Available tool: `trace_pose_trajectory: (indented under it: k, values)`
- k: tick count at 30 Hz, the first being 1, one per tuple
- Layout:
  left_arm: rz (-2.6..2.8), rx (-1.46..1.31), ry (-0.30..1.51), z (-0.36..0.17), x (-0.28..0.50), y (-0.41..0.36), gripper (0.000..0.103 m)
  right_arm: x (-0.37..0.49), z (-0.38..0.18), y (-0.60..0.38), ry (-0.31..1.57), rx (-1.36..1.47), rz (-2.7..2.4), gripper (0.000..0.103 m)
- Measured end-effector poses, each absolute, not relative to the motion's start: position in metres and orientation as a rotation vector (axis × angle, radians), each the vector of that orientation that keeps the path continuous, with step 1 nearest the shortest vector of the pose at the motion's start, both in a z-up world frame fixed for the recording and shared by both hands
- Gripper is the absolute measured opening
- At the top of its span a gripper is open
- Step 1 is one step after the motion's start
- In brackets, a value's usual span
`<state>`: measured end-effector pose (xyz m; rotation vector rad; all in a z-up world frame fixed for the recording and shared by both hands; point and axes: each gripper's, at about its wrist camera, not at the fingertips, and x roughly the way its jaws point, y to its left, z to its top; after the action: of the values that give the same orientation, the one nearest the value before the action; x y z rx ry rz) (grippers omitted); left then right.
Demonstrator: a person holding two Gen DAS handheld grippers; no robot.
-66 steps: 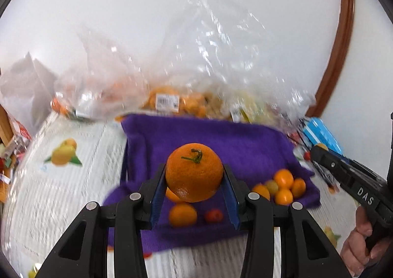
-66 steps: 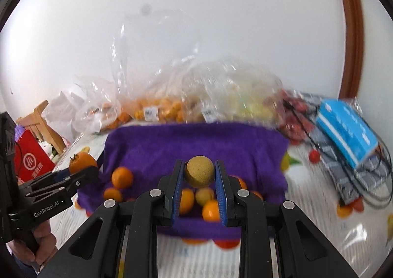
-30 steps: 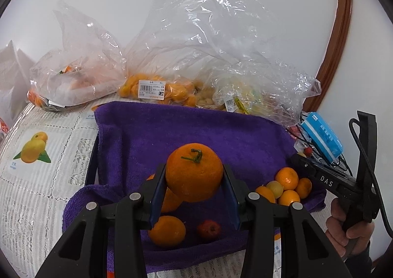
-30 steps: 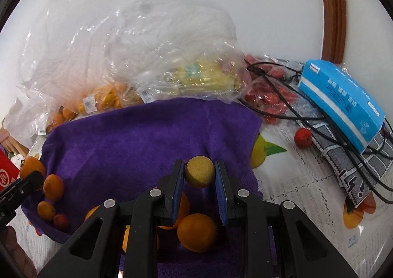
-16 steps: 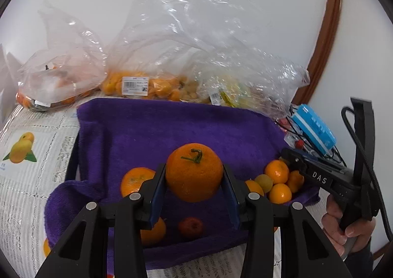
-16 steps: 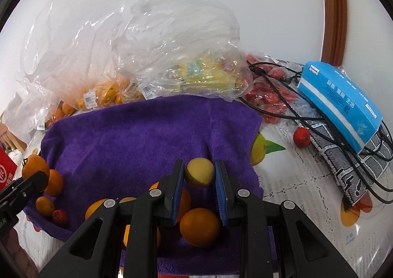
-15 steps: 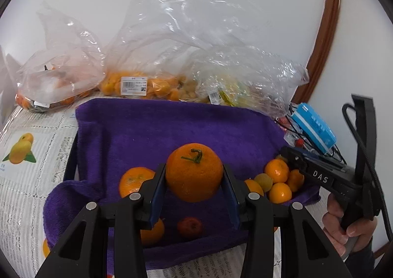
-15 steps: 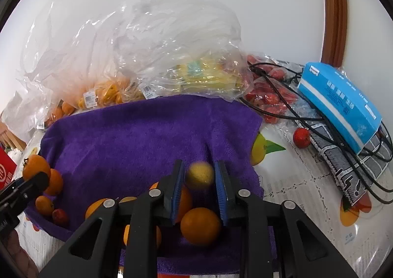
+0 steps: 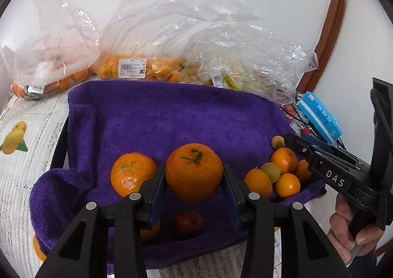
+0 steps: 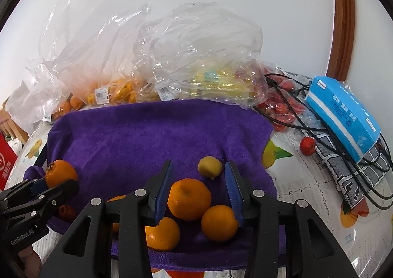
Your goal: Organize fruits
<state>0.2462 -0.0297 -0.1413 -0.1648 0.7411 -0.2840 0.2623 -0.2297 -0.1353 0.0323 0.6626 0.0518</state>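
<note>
My left gripper is shut on a large orange with a green stem, held over the purple towel. Another orange and a small red fruit lie on the towel near it. My right gripper is open and empty above the towel. A small yellow fruit lies on the towel between its fingers, beside several oranges. The right gripper also shows in the left wrist view, next to the small-fruit pile.
Clear plastic bags of fruit stand behind the towel by the wall. A blue tissue pack, black cables and a loose red fruit lie at the right. The fruit-print tablecloth surrounds the towel.
My right gripper has opened and let go of the small yellow fruit, which now lies on the towel. My left gripper still holds the orange and has come lower over the towel.
</note>
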Motion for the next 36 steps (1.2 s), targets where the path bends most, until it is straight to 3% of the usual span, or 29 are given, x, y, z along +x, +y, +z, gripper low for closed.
trace_pose_trajectory:
  k: [17,28,36]
  values:
    - [-0.284,-0.145,0.753,-0.142,0.246,-0.034,0.043,0.263,-0.136,-0.225,0.669,0.018,0.060,0.046]
    - [-0.294,-0.104,0.717,-0.135,0.238,-0.039,0.058,0.261,-0.136,-0.220,0.674,0.005,0.077,0.046]
    - [-0.279,-0.104,0.701,-0.129,0.234,-0.036,0.063,0.257,-0.129,-0.222,0.675,0.030,0.094,0.055]
